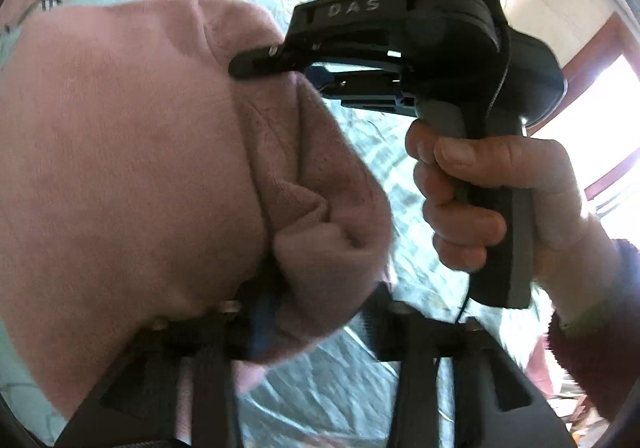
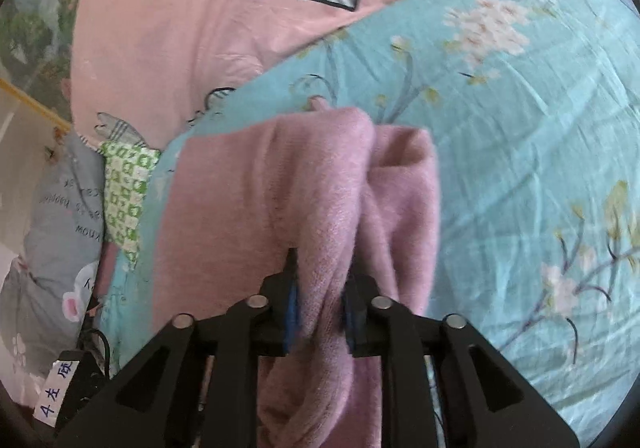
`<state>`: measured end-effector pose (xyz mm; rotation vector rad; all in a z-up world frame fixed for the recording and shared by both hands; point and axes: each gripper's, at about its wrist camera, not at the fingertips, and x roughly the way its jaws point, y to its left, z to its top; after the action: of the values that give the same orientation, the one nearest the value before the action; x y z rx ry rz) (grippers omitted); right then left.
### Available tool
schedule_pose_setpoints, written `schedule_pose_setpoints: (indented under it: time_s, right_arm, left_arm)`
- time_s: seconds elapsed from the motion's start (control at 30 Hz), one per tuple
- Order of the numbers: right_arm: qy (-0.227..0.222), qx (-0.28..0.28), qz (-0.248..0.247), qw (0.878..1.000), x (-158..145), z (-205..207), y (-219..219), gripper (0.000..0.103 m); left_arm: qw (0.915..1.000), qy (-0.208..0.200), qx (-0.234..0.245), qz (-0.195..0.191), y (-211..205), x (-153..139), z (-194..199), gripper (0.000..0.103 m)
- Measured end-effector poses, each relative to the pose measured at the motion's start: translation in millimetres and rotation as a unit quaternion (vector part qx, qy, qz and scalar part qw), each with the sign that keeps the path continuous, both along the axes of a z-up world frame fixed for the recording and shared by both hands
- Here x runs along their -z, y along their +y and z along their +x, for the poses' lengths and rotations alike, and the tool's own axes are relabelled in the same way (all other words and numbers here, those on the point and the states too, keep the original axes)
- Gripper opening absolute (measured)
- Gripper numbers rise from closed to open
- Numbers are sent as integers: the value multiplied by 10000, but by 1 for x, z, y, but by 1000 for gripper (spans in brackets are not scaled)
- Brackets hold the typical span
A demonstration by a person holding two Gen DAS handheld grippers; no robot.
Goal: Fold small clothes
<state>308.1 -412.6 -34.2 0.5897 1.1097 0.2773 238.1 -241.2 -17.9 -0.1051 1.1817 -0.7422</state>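
Claws [image 2: 318, 312] [image 1: 264, 312] both clamped tight on pink garment [image 2: 248, 208].

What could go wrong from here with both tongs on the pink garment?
1. The right tongs pinch a thick, bunched fold of the pink garment, so layers may slip unevenly and skew the fold.
2. In the left wrist view, the left tongs also grip a crumpled wad, which may lock in creases.
3. The floral quilt underneath looks soft and rumpled; laying the garment flat may be hard.
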Motion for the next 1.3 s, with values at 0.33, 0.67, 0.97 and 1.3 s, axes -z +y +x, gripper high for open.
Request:
schedule_pose_setpoints:
  time_s: [0.33, 0.67, 0.97, 1.3]
  right_arm:
    - [-256, 518, -275, 9980, -48, -55, -14, 32]
    - [39, 262, -326, 9991, -27, -70, 38, 40]
    - [239, 431, -205, 9986, -7, -62, 34, 9]
    - [39, 613, -836, 9946, -29, -65, 5, 7]
  left_arm:
    - [9989, 23, -430, -175, 95, -31, -34, 68]
    - [9834, 65, -1808, 106, 180, -38, 35, 71]
    - [9796, 441, -1959, -94, 160, -11, 72, 76]
    - [9843, 452, -1690, 240, 129, -4, 86, 86]
